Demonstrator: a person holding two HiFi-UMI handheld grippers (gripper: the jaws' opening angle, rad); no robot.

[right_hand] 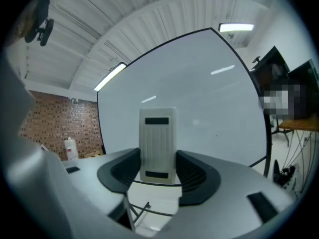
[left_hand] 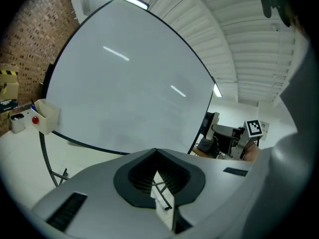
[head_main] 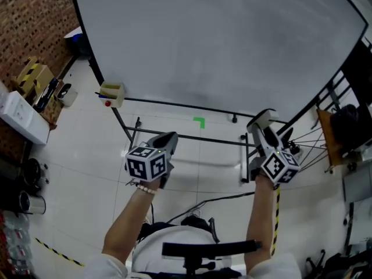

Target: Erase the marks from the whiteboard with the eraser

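Low in the head view, the person's hands are holding both grippers side by side. The left gripper (head_main: 167, 140), lower left of centre, is showing its jaws pressed together, nothing between them. The right gripper (head_main: 266, 133), lower right, is clamping the white eraser (right_hand: 158, 146) upright between its jaws. Beyond them, the whiteboard (head_main: 221, 45) is filling the upper frame, a small box (head_main: 111, 93) hanging at its lower left edge.

White ribbed eraser (right_hand: 158, 146) upright in the right tool (right_hand: 158, 176), before the large black-framed whiteboard (head_main: 221, 39).
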